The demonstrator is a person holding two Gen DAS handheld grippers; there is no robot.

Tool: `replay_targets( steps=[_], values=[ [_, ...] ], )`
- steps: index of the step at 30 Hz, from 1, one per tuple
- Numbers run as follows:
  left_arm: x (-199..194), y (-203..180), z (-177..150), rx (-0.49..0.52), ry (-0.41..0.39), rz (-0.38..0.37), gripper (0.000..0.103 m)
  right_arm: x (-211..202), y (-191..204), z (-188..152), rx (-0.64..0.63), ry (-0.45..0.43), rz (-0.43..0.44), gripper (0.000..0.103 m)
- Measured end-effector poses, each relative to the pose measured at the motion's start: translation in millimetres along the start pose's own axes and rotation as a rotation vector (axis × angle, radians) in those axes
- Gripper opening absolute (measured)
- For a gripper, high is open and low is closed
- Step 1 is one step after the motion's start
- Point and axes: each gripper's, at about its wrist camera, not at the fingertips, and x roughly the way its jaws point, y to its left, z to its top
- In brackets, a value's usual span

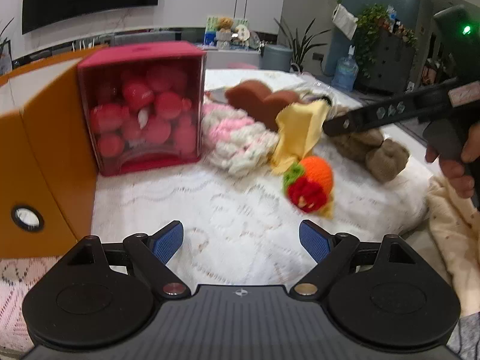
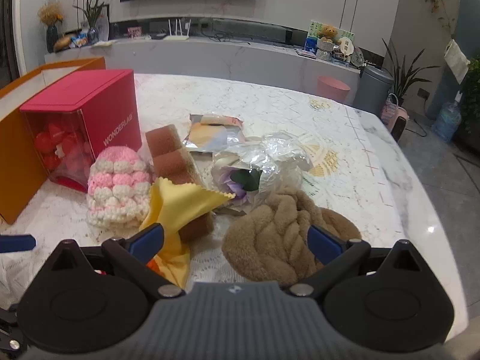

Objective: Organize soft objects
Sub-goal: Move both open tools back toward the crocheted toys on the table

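Soft things lie on a lace-covered table: a pink-and-white knitted hat (image 2: pixel 118 187), a yellow cloth (image 2: pixel 180 202), brown sponges (image 2: pixel 171 153), a tan braided plush (image 2: pixel 279 237) and an orange, red and green knitted toy (image 1: pixel 312 181). The hat (image 1: pixel 237 138), cloth (image 1: pixel 300 126) and plush (image 1: pixel 378 153) also show in the left wrist view. My left gripper (image 1: pixel 241 241) is open and empty, low over the bare lace. My right gripper (image 2: pixel 237 241) is open, with the cloth by its left finger and the plush by its right. It reaches in over the pile in the left wrist view (image 1: pixel 330 126).
A red box (image 1: pixel 144 111) with a clear front, full of red pieces, stands at the left against an orange box (image 1: pixel 45 162). Crinkled foil wrap with a purple flower (image 2: pixel 258 165) and a foil packet (image 2: pixel 216 133) lie behind the pile. A cream cloth (image 1: pixel 456 240) hangs at the right edge.
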Motion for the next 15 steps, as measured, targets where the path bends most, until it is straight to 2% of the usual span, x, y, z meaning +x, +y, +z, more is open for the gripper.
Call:
replay_targets(
  steps=[5, 9, 15],
  values=[
    [3.6, -1.9, -3.6, 0.028, 0.002, 0.015, 0.102, 5.0, -11.2, -2.9, 0.08, -0.025, 0.058, 0.1],
    [1.6, -2.2, -5.2, 0.034, 0.001, 0.013, 0.102, 4.5, -6.6, -3.5, 0.066, -0.023, 0.086, 0.099],
    [-0.8, -3.0, -2.8, 0.034, 0.0, -0.005, 0.102, 2.7, -2.5, -2.9, -0.059, 0.019, -0.091, 0.099]
  ],
)
